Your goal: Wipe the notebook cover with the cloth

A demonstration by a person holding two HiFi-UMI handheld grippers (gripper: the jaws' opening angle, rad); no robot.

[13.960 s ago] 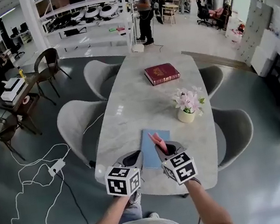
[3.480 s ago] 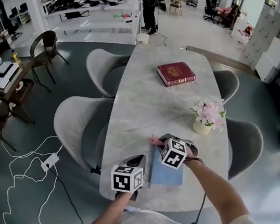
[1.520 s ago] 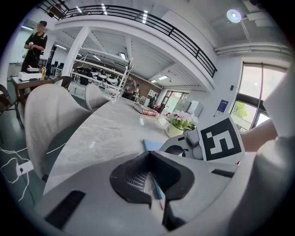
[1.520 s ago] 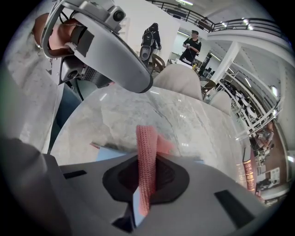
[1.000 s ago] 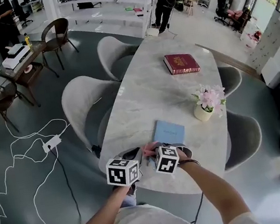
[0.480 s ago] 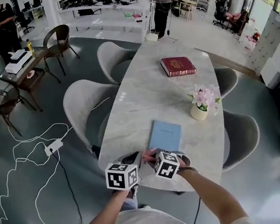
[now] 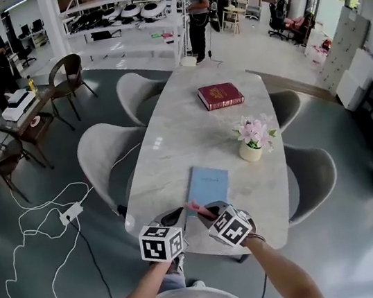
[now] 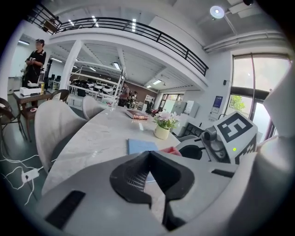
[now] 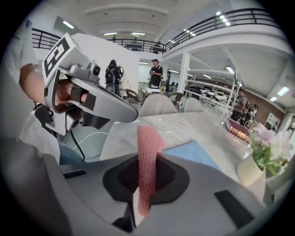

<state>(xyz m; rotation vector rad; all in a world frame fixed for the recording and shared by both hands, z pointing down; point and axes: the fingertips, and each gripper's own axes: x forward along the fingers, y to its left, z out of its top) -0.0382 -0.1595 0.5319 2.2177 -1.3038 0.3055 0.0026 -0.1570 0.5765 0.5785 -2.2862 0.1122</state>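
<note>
A light blue notebook (image 7: 207, 183) lies flat on the marble table (image 7: 171, 140) near its front edge. Just short of the notebook's near edge, my right gripper (image 7: 207, 213) is shut on a pink cloth (image 7: 196, 208). In the right gripper view the cloth (image 9: 146, 152) stands up between the jaws, with the notebook (image 9: 196, 156) beyond it. My left gripper (image 7: 173, 218) sits close to the left of the right one, shut with nothing in it. The left gripper view shows the notebook (image 8: 140, 146) ahead and the cloth (image 8: 171, 150) to its right.
Further up the table stand a small pot of pink flowers (image 7: 250, 142) and a dark red book (image 7: 220, 95). Grey chairs (image 7: 108, 161) line both long sides. White cables (image 7: 44, 223) run over the floor at the left. People stand far back in the room.
My right gripper has drawn the cloth off the notebook cover toward the table's near edge. Over the last second both grippers stay side by side there.
</note>
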